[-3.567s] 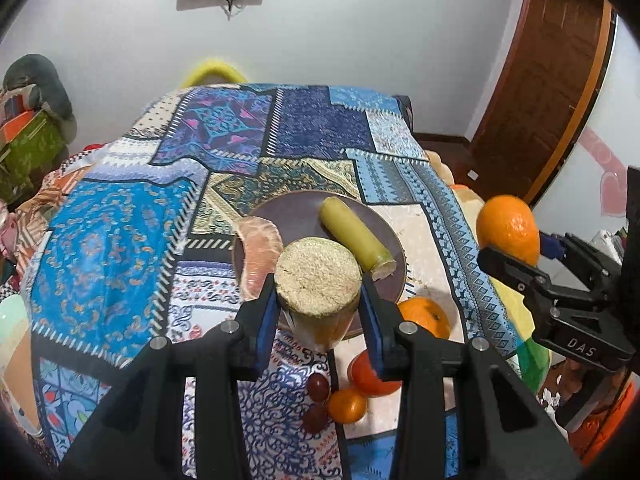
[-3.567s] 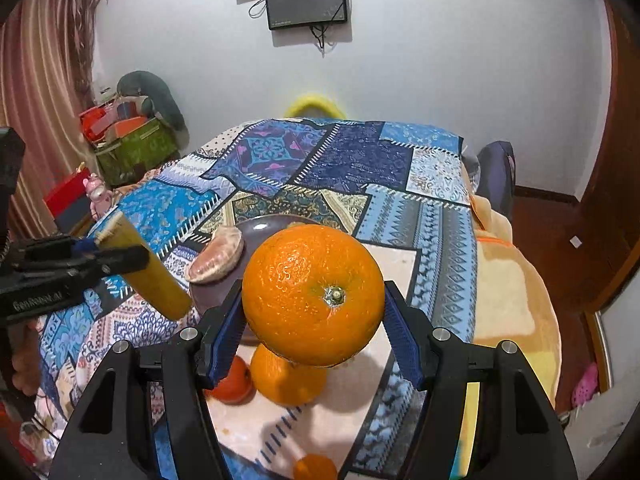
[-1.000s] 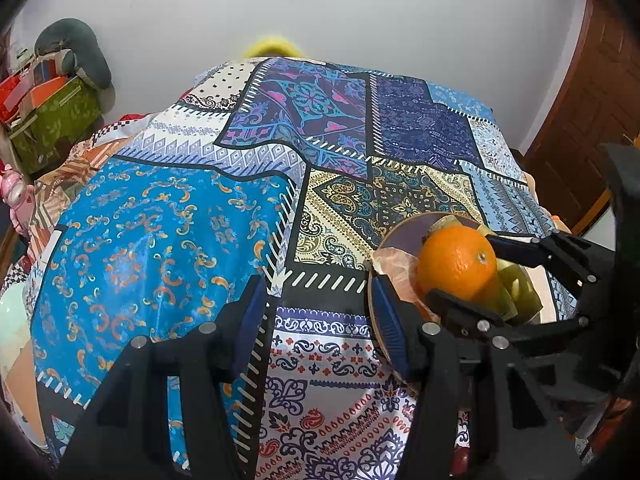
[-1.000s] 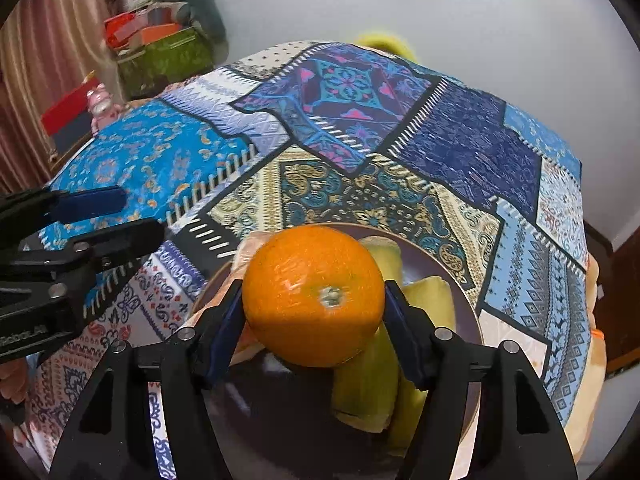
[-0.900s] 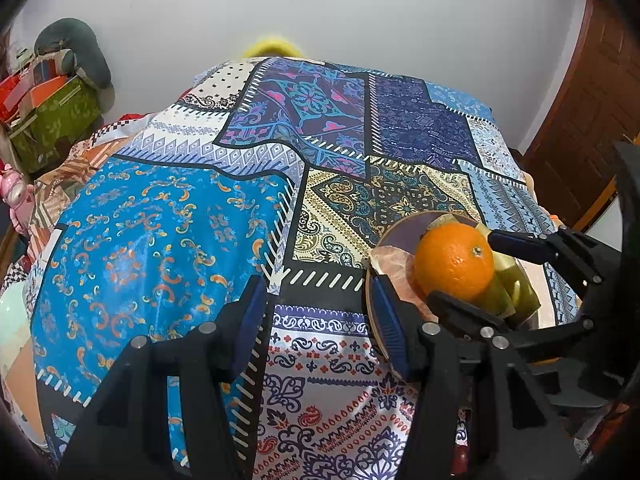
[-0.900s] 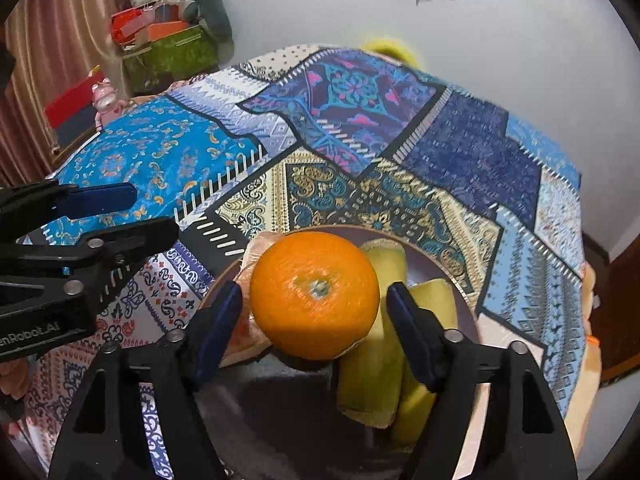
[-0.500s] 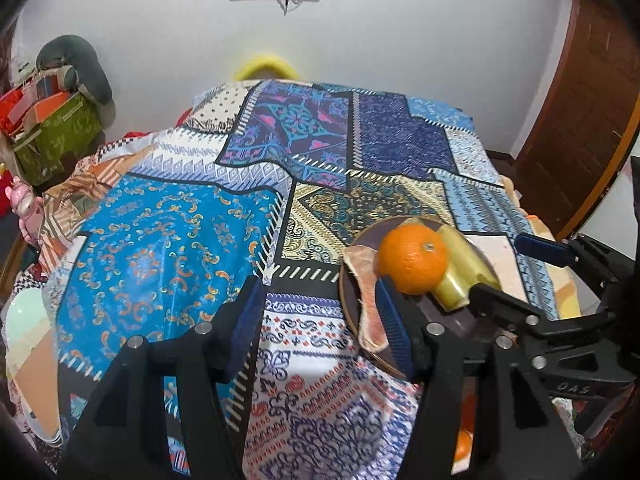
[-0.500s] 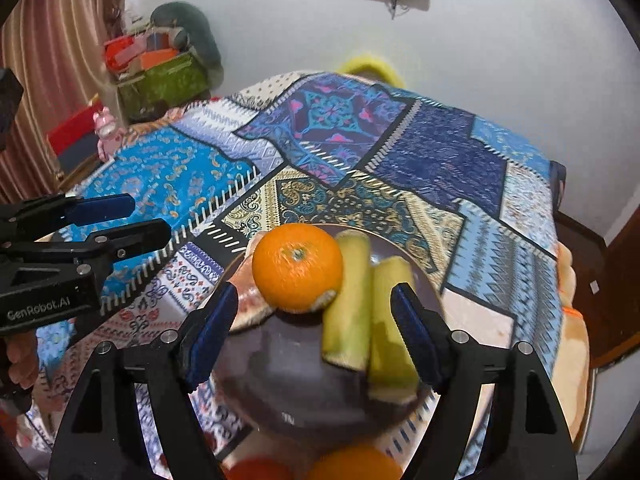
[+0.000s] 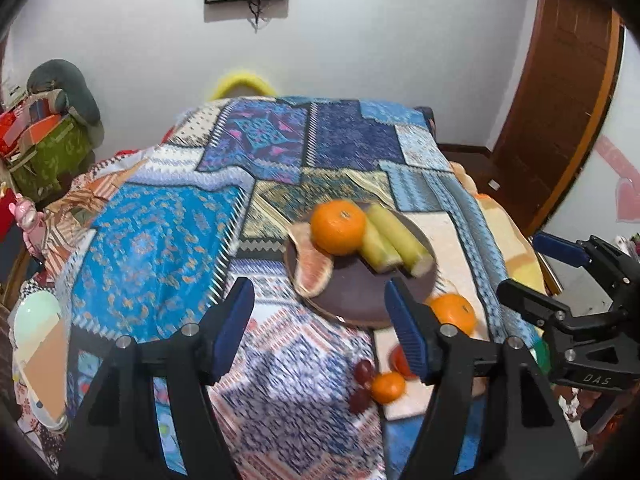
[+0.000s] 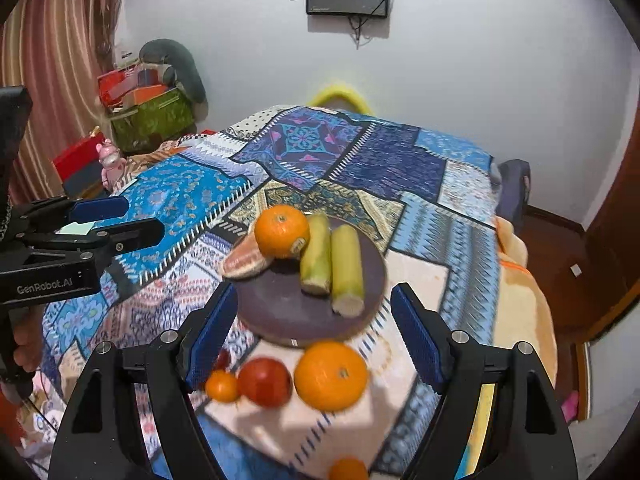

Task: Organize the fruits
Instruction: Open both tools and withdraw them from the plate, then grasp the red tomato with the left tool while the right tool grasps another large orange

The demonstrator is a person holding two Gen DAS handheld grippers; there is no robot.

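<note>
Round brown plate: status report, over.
Both tools open, nothing between them: left tool, right tool. Round brown plate holds one orange, two green stalk pieces, one pink citrus wedge. Nothing in the way.

I see a patchwork bedspread (image 10: 192, 200) in bright blue, navy, purple and cream blocks with paisley, zigzag and geometric prints, and on it a dark brown plate (image 10: 280, 312) carrying a vivid orange (image 10: 281, 231), two pale yellow-green sugarcane pieces (image 10: 338, 264) and a pink grapefruit segment (image 10: 244, 260). Below the plate lie a second orange (image 10: 331, 375), a red tomato (image 10: 265, 381), a small orange tangerine (image 10: 221, 386) and dark red grapes (image 9: 362, 384). My hand-held grippers, left (image 9: 320, 328) and right (image 10: 314, 338), are black with blue ribbed pads (image 10: 210, 332), against a white wall (image 10: 460, 52), a brown wooden door (image 9: 560, 100) and a red-and-cream striped curtain (image 10: 60, 52).
</note>
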